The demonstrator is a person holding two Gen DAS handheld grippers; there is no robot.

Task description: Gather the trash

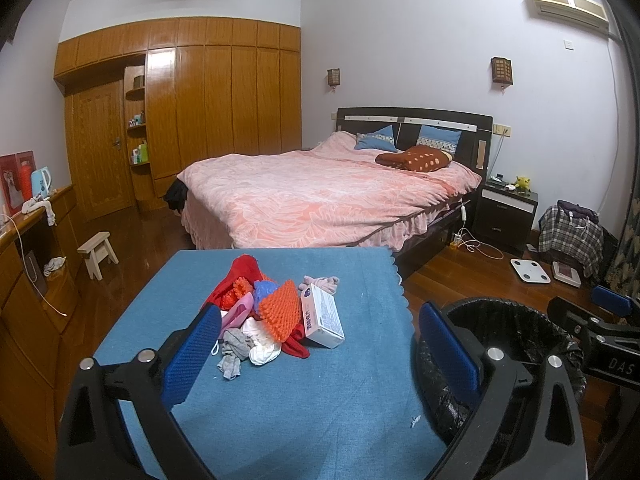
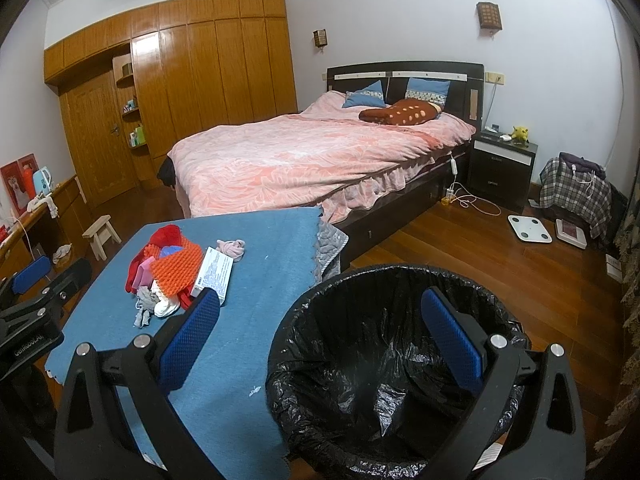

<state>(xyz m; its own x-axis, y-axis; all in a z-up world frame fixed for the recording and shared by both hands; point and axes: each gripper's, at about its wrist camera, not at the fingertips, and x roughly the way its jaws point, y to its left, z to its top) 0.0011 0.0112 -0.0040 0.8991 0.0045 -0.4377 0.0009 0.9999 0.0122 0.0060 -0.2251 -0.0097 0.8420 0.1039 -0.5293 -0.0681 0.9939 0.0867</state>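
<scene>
Bedroom, blue-cloth table, junk pile beside lined bin. Both grippers, left and right, wide open, empty. Best grab 1 item cleanly, probably box first.

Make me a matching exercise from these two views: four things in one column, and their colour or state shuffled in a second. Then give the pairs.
Things:
1. spiky rubber mat
2. cardboard medicine box
3. round trash bin lined with a plastic bag
4. left hand-held gripper

Colour or state:
A. black, nothing visible inside
B. open, holding nothing
C. orange, on top of the pile
D. white, lying at the pile's right edge

Pairs: 1-C, 2-D, 3-A, 4-B
</scene>
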